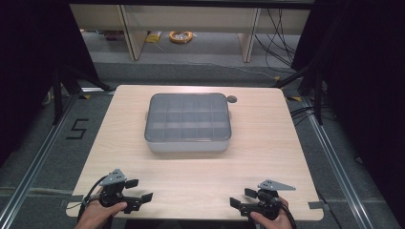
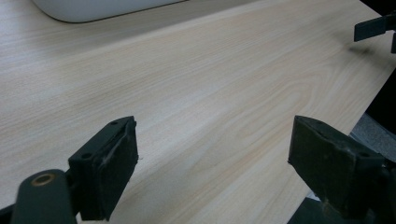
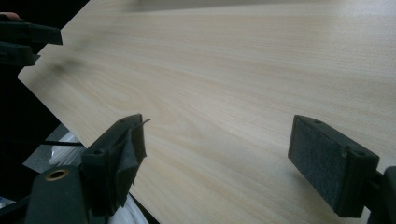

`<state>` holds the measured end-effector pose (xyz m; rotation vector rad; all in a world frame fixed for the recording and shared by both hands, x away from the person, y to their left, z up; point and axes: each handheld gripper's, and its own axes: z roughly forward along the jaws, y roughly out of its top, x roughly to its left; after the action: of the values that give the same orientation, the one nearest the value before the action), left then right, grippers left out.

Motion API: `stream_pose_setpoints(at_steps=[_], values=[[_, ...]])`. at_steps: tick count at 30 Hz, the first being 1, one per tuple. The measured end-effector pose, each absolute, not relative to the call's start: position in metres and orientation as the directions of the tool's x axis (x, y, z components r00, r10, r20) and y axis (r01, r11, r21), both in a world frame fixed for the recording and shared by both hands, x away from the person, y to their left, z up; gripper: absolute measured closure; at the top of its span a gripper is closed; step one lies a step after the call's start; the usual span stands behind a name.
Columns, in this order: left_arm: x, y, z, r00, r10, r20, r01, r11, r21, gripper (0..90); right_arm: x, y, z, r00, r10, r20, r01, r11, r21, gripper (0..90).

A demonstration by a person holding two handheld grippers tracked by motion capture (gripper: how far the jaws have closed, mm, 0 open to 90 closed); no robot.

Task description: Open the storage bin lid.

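- The box (image 1: 187,123) is a shallow grey rectangle with rounded corners and a smoky see-through lid, sitting flat.
- It's at the middle of the desk (image 1: 200,188), a bit toward the far edge, well apart from both claws.
- Through the lid you can make out a grid of small compartments, about three rows. Can't tell if anything's in them, too hazy.
- There's a small round tab on the desk just by the box's far right corner.
- Left claw (image 1: 138,189) is at the near left corner, jaws wide apart, holding nothing, with bare wood between them in the left gripper view.
- Right claw (image 1: 243,197) is at the near right corner, also spread apart with nothing in it.
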<state>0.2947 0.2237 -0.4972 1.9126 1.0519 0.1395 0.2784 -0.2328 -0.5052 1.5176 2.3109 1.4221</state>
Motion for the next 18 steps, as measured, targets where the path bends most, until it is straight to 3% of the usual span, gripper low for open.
stream_pose_setpoints(at_steps=[14,18], values=[[0.2981,0.2297,-0.4966,0.582,0.746,-0.325,0.624,-0.153,0.766,15.1,0.2789,-0.2334,-0.5053,-0.479,0.73,0.488,0.74,0.036,0.672,19.5],[0.2991,0.2314,-0.4967,0.576,0.742,-0.344,0.636,-0.142,0.758,15.1,0.2822,-0.2356,-0.5063,-0.516,0.733,0.442,0.714,0.084,0.695,20.8]])
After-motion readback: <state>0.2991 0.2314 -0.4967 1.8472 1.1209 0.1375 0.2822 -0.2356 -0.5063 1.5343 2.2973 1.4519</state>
